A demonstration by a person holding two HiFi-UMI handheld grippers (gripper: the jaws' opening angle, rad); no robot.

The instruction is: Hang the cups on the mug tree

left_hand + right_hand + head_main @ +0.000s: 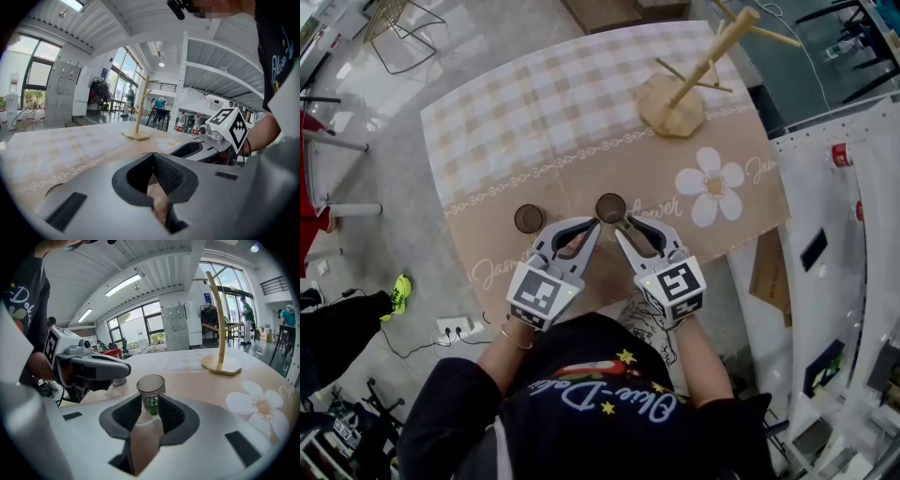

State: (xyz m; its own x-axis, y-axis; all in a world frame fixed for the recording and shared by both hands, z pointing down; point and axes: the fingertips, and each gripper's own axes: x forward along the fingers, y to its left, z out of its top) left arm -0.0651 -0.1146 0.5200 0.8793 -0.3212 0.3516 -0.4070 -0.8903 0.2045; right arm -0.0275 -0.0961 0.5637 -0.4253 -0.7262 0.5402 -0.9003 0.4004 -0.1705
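Fingers of right gripper (151, 403) pinch the handle of cup (150, 384), which stands upright on surface (581, 112) at the tips | left gripper (151, 157) fingers pressed together, holding nothing, tips just beside that cup | second cup (529, 218) left of left fingers | mug tree (672, 108) well ahead, rightward

The table (741, 202) is covered by a checked cloth (553, 103) printed with a flower. A wooden mug tree (673, 103) is stood near the far right corner. A left cup (529, 218) and a right cup (610, 206) are set apart near the near edge.
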